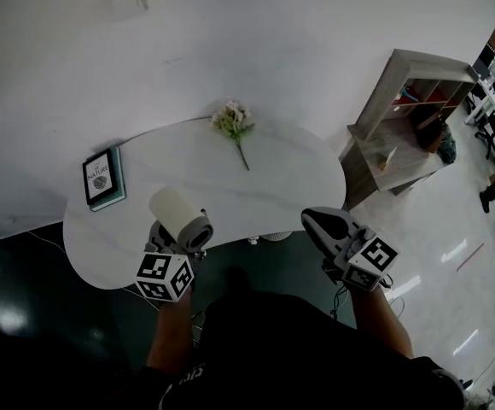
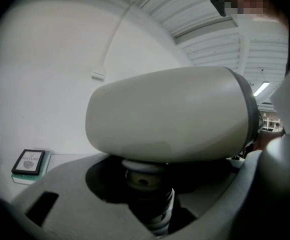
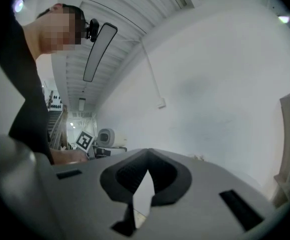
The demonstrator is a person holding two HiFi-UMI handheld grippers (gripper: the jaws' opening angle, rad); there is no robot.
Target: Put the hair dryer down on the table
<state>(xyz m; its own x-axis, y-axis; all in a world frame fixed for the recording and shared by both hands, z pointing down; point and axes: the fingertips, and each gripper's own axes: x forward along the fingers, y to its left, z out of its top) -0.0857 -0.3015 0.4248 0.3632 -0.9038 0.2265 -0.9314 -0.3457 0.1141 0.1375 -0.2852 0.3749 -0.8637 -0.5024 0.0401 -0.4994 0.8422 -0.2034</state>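
The hair dryer [image 1: 179, 216] has a cream barrel with a grey rim. It is held over the near edge of the white table [image 1: 290, 186], clear of the tabletop. My left gripper [image 1: 172, 239] is shut on its handle, barrel on top. In the left gripper view the hair dryer [image 2: 170, 116] fills the middle, and its ribbed handle drops between the jaws of the left gripper [image 2: 150, 204]. My right gripper [image 1: 320, 222] hovers off the table's near right edge with nothing in it. The right gripper [image 3: 147, 156] has its tips together, and this view shows the hair dryer [image 3: 105, 137] far left.
A book [image 1: 104, 178] lies at the table's left end and also appears in the left gripper view, where the book [image 2: 30, 163] sits low left. A flower sprig [image 1: 235, 126] lies at the far edge by the wall. A wooden shelf unit [image 1: 410, 118] stands right.
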